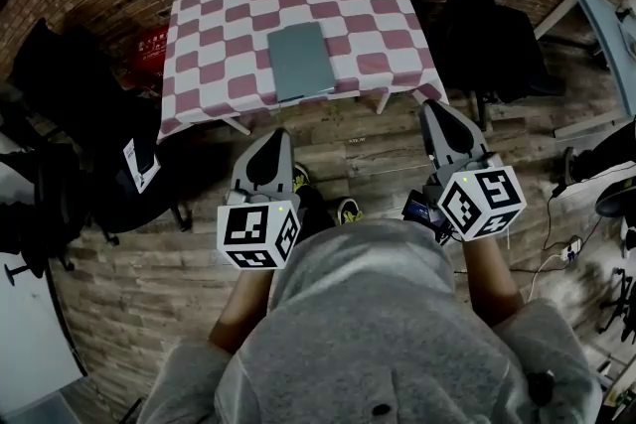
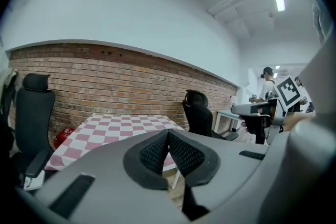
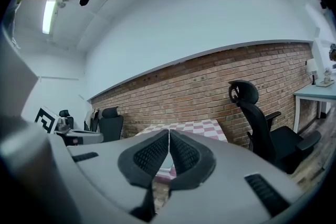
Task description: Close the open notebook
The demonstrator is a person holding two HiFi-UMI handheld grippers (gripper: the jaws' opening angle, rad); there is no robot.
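The grey notebook [image 1: 299,62] lies flat and seemingly already closed near the checkered counter's [image 1: 214,25] front edge, so the task looks finished; the left tongs [image 1: 270,139] and right tongs [image 1: 435,109], both pressed together on nothing, hang well short of it, and no further move seems needed.

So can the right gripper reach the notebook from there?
Probably not yet. The right gripper, jaws shut, is held back over the floor, short of the table where the notebook lies. Nothing stands between them, though, so a step forward should likely bring it within reach.
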